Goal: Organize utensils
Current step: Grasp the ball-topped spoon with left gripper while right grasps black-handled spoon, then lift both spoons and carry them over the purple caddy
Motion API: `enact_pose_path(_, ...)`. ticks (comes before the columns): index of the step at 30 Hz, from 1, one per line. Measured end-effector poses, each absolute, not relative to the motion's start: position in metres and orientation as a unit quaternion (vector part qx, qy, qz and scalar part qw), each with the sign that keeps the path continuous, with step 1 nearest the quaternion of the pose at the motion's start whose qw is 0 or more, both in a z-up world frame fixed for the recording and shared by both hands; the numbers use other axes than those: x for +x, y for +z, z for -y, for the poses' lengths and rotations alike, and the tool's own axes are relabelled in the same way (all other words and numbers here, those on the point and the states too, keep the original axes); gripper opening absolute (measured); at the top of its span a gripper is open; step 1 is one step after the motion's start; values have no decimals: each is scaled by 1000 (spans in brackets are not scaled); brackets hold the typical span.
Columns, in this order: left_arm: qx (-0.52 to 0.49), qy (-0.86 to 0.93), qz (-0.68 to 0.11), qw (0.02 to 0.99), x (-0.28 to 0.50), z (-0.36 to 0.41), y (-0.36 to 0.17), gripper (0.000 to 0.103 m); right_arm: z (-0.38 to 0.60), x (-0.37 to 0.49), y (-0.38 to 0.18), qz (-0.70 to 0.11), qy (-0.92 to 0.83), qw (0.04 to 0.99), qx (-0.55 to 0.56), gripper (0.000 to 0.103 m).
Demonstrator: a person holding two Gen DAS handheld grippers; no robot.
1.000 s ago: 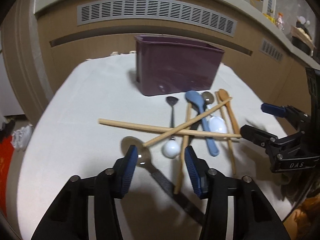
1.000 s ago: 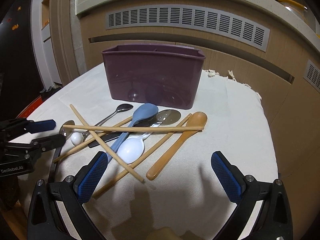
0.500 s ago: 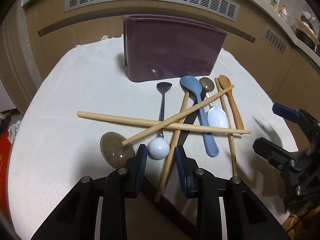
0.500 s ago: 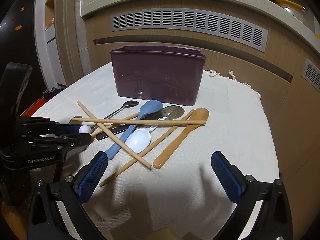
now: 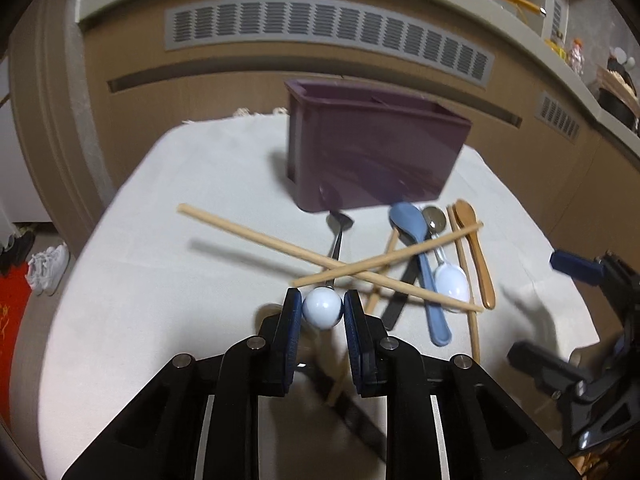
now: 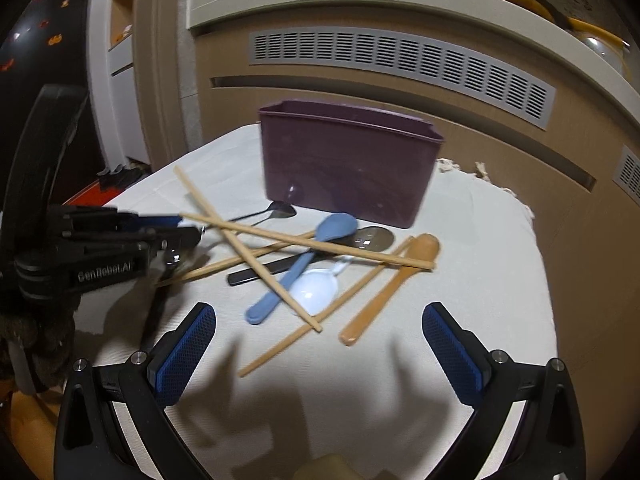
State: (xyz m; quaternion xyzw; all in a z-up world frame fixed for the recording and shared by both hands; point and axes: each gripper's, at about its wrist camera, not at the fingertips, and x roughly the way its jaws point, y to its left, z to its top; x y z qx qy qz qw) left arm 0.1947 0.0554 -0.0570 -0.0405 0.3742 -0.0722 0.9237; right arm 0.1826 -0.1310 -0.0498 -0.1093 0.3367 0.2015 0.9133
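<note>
The left gripper [image 5: 322, 314] was clenched on the white ball end of a slim metal spoon [image 5: 337, 240], whose dark bowl lay just in front of the purple utensil caddy [image 5: 372, 152] on the cloth-covered table [image 5: 160, 264]. The right gripper [image 6: 316, 356] hung released, jaws wide apart, over bare cloth at the near edge.

Four wooden chopsticks lay crossed over the pile, among them a long chopstick [image 5: 320, 258] reaching out to the left onto open cloth. Six spoons could be counted: the held one, a blue plastic spoon [image 5: 420, 260], a white plastic spoon [image 5: 451, 282], a wooden spoon [image 5: 476, 252], a black-handled steel spoon [image 6: 370, 239], and another steel spoon mostly hidden beneath the left gripper.

Open cloth lay left of the pile and to the right beyond the wooden spoon, up to the fringed edge. Only the left wrist view showed the divider inside the caddy; only the right wrist view showed the black handle running under the heap.
</note>
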Motion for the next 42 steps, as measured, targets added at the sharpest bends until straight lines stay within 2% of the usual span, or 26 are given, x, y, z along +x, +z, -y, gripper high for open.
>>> enact_pose_path(5,-48,-44,-356,932,186,-83,-45,22,104,186,-53,-362,260,888,-116,103)
enact_pose_path(6,-50,-38,-354,933,184,-90,-44,22,96,187,-55,-370,280,878,-116,96)
enact_pose_path(7,-52,-34,-353,933,182,-95,-44,22,89,189,-57,-377,296,869,-119,87)
enact_pose_path(9,-55,-28,-353,934,179,-103,-44,22,63,195,-64,-401,332,842,-142,41)
enact_pose_path(10,-56,-26,-352,934,178,-105,-45,22,52,197,-66,-404,343,835,-149,37)
enact_pose_path(19,-62,-19,-338,939,163,-126,-44,22,-7,235,-85,-442,356,809,-152,37)
enact_pose_path(26,-74,-8,-326,943,157,-138,-41,22,-31,232,-85,-419,340,817,-204,38)
enact_pose_path(28,-75,-6,-324,943,156,-138,-40,22,-31,227,-82,-419,343,813,-214,31)
enact_pose_path(30,-71,-6,-323,944,155,-136,-37,22,-29,225,-81,-418,341,813,-219,31)
enact_pose_path(40,-27,-18,-263,964,123,-105,16,22,53,194,-3,-356,353,856,-122,31)
enact_pose_path(42,-15,-25,-252,967,116,-95,26,22,74,187,12,-342,345,868,-104,28)
